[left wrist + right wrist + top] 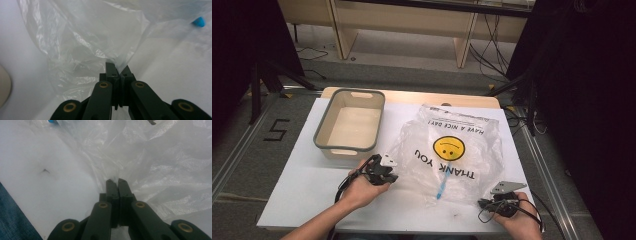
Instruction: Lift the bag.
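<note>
A clear plastic bag (452, 150) printed with a yellow smiley and "THANK YOU" lies spread on the white table (307, 180). A blue item (442, 186) lies inside it near the front edge. My left gripper (393, 176) is at the bag's left front corner, jaws shut on a pinch of the film (117, 65). My right gripper (484, 202) is at the bag's right front corner, jaws shut on the film (117, 180). A hand holds each gripper.
A grey-rimmed beige tub (349, 125) stands empty at the table's back left, just behind the left gripper. The table's front edge runs close below both hands. Wooden furniture legs and cables are on the floor beyond the table.
</note>
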A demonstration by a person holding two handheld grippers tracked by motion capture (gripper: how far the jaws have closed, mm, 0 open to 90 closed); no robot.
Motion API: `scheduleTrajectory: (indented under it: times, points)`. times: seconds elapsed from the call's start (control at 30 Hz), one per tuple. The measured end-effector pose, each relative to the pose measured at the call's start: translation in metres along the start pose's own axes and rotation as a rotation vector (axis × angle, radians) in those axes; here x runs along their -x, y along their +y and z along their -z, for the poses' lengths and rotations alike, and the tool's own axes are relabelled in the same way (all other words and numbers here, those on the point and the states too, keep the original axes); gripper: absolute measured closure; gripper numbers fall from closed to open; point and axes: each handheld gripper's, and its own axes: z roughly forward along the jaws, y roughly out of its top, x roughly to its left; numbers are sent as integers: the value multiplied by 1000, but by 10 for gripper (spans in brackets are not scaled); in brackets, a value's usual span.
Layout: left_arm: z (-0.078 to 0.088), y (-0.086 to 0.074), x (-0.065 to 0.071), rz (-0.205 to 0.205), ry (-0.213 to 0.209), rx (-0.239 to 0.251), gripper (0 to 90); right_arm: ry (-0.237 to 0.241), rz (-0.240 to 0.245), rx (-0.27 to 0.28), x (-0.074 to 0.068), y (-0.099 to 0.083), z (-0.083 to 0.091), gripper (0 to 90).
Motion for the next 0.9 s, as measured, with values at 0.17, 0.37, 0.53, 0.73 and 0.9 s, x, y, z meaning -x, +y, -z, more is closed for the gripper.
scheduleTrajectory:
  times: [0.17,0.37,0.53,0.73,0.9]
  points:
    - [11,1,1,-51,-8,115,891,29,-22,81,1,3,7,900]
    - [20,5,3,-72,-7,244,891,30,-35,202,1,9,16,900]
    - [26,8,5,-98,-1,336,891,1,-45,287,2,13,22,900]
    - [30,10,6,-125,20,414,890,-30,-74,376,3,16,29,900]
    - [32,12,6,-135,33,451,891,-39,-97,424,3,19,31,900]
